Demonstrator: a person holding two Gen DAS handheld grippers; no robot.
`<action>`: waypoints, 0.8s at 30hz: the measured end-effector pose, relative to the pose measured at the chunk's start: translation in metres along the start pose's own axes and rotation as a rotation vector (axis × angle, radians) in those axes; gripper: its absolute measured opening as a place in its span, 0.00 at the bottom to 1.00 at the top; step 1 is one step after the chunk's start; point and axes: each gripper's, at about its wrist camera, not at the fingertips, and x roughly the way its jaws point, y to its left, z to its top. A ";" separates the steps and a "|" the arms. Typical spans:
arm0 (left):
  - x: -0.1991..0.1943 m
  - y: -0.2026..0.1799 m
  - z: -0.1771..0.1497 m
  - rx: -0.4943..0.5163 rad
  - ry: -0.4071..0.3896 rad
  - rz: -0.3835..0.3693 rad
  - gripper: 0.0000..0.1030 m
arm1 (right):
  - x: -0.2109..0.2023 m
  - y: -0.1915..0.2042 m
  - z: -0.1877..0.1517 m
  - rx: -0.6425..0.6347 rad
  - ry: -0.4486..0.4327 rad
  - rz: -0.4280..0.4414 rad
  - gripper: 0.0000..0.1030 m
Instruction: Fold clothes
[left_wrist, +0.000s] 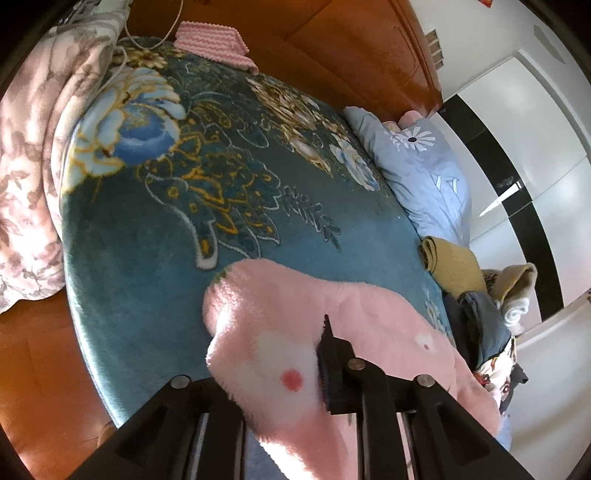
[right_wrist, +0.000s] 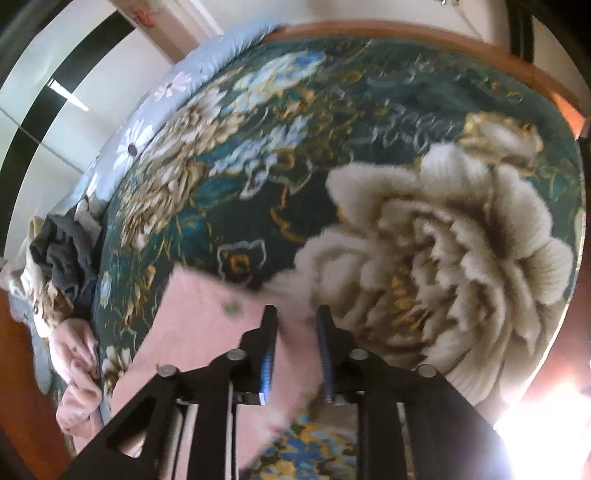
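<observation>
A pink fleece garment (left_wrist: 373, 317) with white patches and a red dot lies on the teal floral blanket (left_wrist: 155, 258) that covers the bed. My left gripper (left_wrist: 303, 326) has a raised fold of it between its jaws. Only the right finger (left_wrist: 328, 354) shows; the fleece hides the other and presses against the visible pad. In the right wrist view the same pink garment (right_wrist: 199, 332) lies flat, blurred. My right gripper (right_wrist: 297, 310) points down at its edge, both fingers apart, with loose pink cloth in the gap.
A heap of other clothes (left_wrist: 480, 314) sits at the bed's right edge, beside a light blue daisy-print quilt (left_wrist: 421, 166). A folded pink striped piece (left_wrist: 214, 40) lies by the wooden headboard (left_wrist: 351, 44). A floral pink quilt (left_wrist: 33, 147) is on the left, and a white cable (left_wrist: 122, 62) runs nearby.
</observation>
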 end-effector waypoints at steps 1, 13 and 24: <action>-0.002 -0.001 0.001 0.005 -0.006 0.003 0.20 | -0.003 -0.001 0.002 0.008 -0.022 -0.005 0.33; -0.001 -0.012 0.001 0.032 -0.031 0.042 0.49 | 0.022 0.114 -0.021 -0.234 0.001 0.143 0.41; 0.004 -0.039 -0.008 0.278 0.040 0.243 0.50 | 0.095 0.325 -0.117 -0.587 0.196 0.380 0.57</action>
